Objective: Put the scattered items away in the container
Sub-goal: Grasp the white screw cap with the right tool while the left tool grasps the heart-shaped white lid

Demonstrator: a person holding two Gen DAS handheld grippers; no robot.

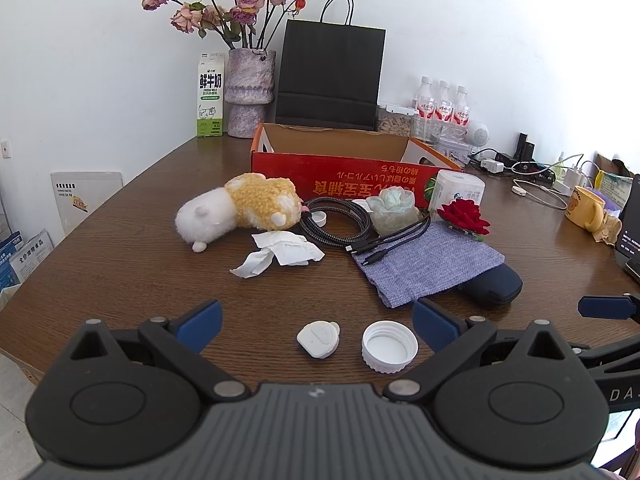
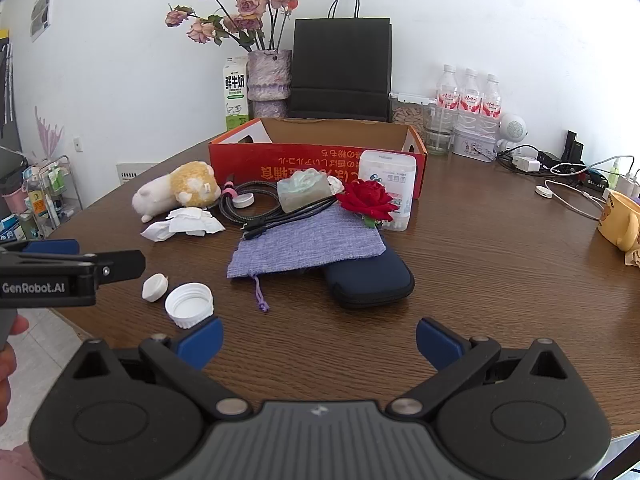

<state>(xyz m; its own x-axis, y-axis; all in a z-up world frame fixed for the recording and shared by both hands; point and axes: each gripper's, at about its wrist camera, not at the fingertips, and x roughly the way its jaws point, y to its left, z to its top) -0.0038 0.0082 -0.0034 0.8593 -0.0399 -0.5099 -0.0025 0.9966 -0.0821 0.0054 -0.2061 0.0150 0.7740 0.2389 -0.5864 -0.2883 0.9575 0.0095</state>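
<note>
An open red cardboard box [image 1: 340, 168] [image 2: 316, 160] stands at the back of the brown table. In front of it lie a plush hamster [image 1: 236, 210] [image 2: 176, 190], crumpled tissue [image 1: 280, 254] [image 2: 184, 222], coiled black cables [image 1: 340, 224] [image 2: 264, 208], a pale green soap flower [image 1: 390, 210] [image 2: 306, 190], a red rose [image 1: 464, 216] [image 2: 368, 200], a white swab box [image 1: 458, 192] [image 2: 390, 188], a purple cloth pouch [image 1: 424, 266] [image 2: 308, 246] and a navy case [image 1: 492, 288] [image 2: 370, 282]. My left gripper [image 1: 316, 328] is open around a white bottle cap [image 1: 390, 346] [image 2: 189, 304] and a small white lid [image 1: 319, 338] [image 2: 154, 287]. My right gripper [image 2: 318, 342] is open and empty.
A vase of dried roses [image 1: 250, 92], a milk carton [image 1: 210, 96], a black paper bag [image 1: 330, 76] and water bottles [image 1: 442, 108] stand behind the box. Chargers and cables [image 1: 532, 176] and a yellow mug [image 1: 586, 208] lie at the right. The table edge curves at the left.
</note>
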